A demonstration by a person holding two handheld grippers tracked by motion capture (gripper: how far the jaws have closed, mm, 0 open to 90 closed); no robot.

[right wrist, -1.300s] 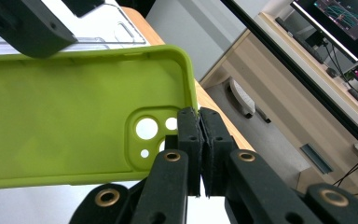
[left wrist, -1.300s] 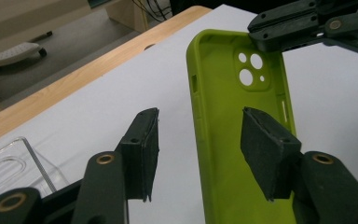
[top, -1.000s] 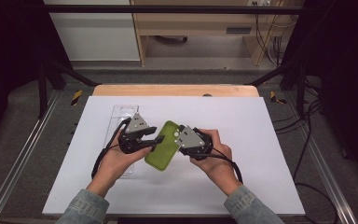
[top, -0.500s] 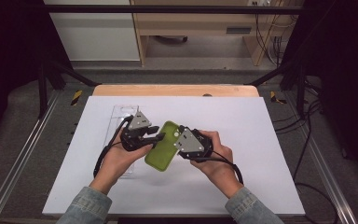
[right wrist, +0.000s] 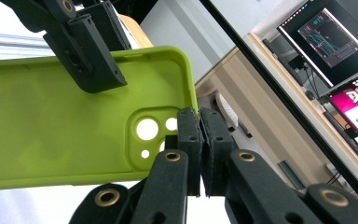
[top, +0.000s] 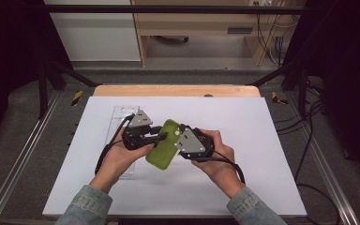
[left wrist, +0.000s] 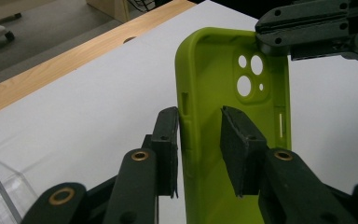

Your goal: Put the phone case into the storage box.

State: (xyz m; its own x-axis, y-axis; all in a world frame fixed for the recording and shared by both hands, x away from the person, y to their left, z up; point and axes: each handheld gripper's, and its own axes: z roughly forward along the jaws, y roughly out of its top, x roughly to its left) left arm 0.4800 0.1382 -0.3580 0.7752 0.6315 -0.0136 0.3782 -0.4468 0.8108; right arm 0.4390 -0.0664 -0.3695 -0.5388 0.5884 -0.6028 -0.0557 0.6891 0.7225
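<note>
- The green phone case [top: 163,150] sits at the centre of the high view, held above the white bench [top: 262,140].
- The right claw [right wrist: 199,140] is pinched tight on the case's rim beside the camera cutout.
- The left claw [left wrist: 200,149] has just been closing; its jaws straddle the case's side wall, one outer pad touching, the inner pad apart.
- A clear plastic tray [top: 122,115] lies at centre left.
</note>
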